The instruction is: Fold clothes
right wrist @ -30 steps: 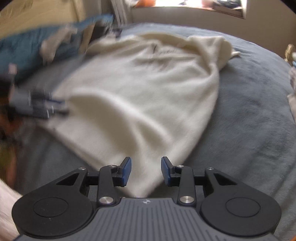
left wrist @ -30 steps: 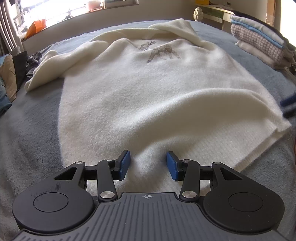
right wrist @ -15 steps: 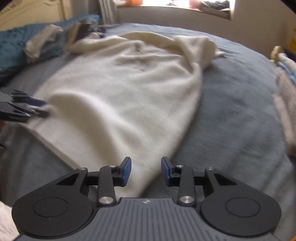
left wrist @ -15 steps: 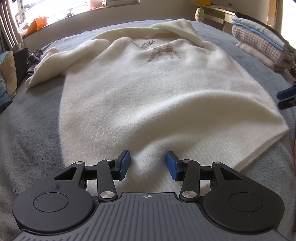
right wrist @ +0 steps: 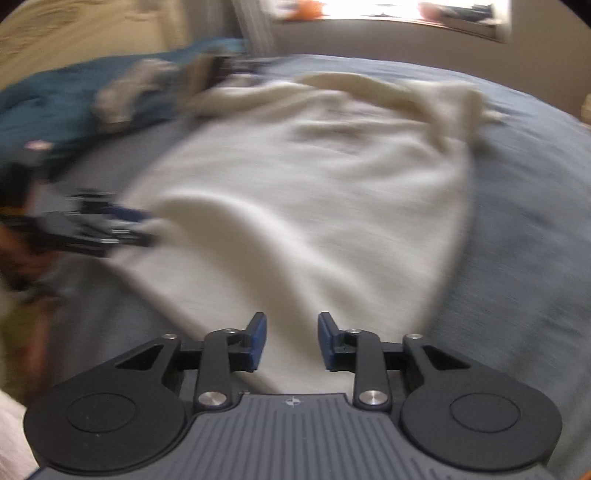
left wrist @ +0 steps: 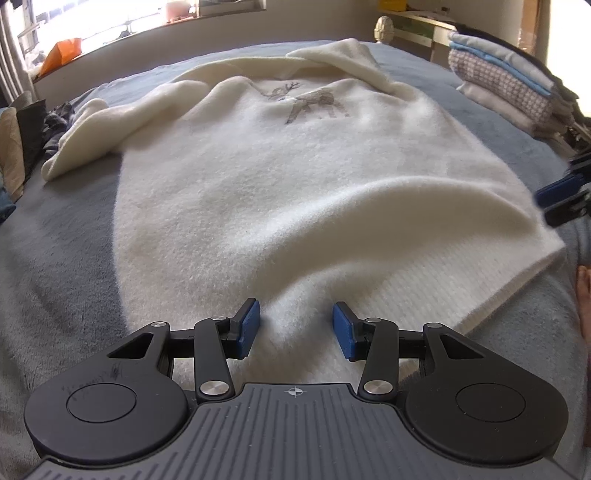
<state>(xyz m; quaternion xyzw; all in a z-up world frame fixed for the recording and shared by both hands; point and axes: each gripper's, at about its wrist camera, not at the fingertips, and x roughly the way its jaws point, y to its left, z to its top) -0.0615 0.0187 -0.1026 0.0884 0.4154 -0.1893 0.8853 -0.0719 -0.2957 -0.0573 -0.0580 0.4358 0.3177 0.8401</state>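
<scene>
A cream sweater (left wrist: 295, 177) with a grey deer print lies spread flat on the grey-blue bedcover (left wrist: 55, 266). One sleeve trails to the left and the other is folded near the collar. My left gripper (left wrist: 295, 314) hovers open over the ribbed hem, its blue pads apart with the knit beneath them. In the blurred right wrist view, my right gripper (right wrist: 291, 328) is over the sweater (right wrist: 314, 206) near its hem corner. Its jaws are closing, and the pads are still apart and not pressing on the fabric. Each gripper shows at the edge of the other's view: the right gripper (left wrist: 561, 199), the left gripper (right wrist: 103, 229).
A stack of folded clothes (left wrist: 509, 88) sits at the far right of the bed. Loose dark and teal garments (right wrist: 74, 110) lie along the left side. A window sill (left wrist: 147, 26) runs behind the bed. A wooden shelf (left wrist: 417, 26) stands at the back right.
The right gripper's jaws have narrowed and its view has shifted and blurred. In the left wrist view it has risen along the right edge. The left gripper and the sweater have kept still.
</scene>
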